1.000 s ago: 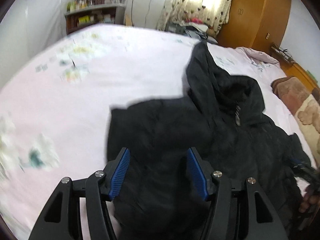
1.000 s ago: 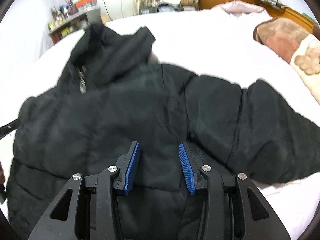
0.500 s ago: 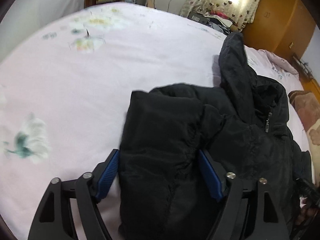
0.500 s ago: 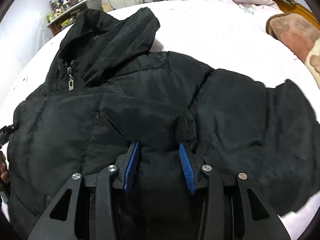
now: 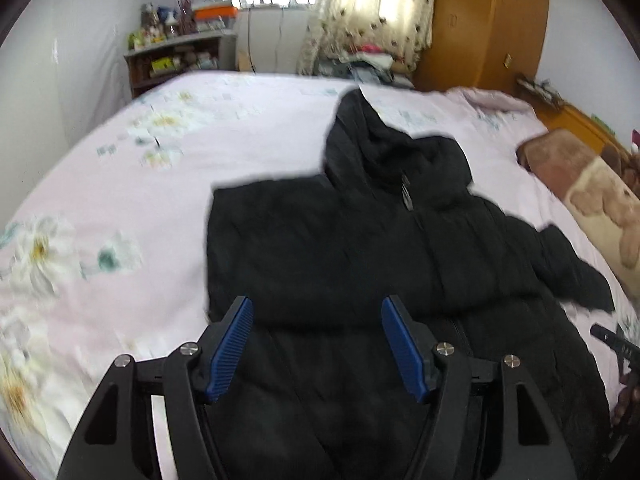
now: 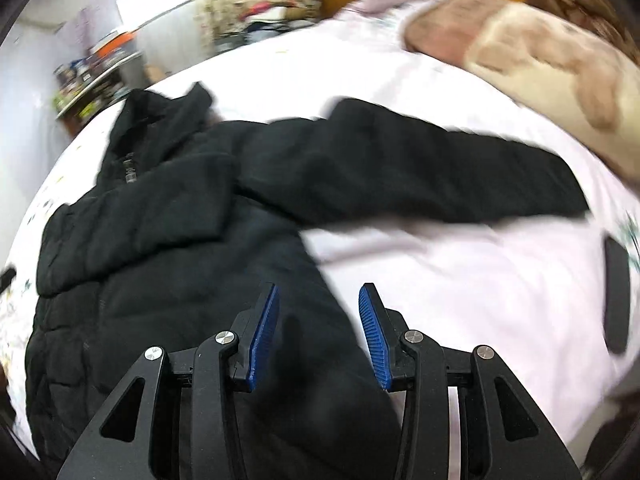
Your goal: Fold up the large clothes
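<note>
Left gripper spread wide, holding nothing, above black jacket; right gripper parted, empty, over jacket's right edge; jacket flat on pink floral bedsheet, one sleeve folded across chest, other sleeve stretched sideways; brown blanket beyond.

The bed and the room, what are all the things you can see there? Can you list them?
Black puffy hooded jacket: one, black, spread on the bed, one sleeve folded across its chest, the other sleeve stretched out sideways.
Pale pink flowered bedsheet: one, pink, covering the bed.
Brown and cream plush blanket: one, at the bed's far edge.
Wooden wardrobe: one, orange-brown, against the back wall.
Patterned curtain: one, cream, at the window.
Cluttered shelf: one, by the wall.
Left gripper: one, black with blue pads, open above the jacket.
Right gripper: one, same colours, open at the jacket's edge.
</note>
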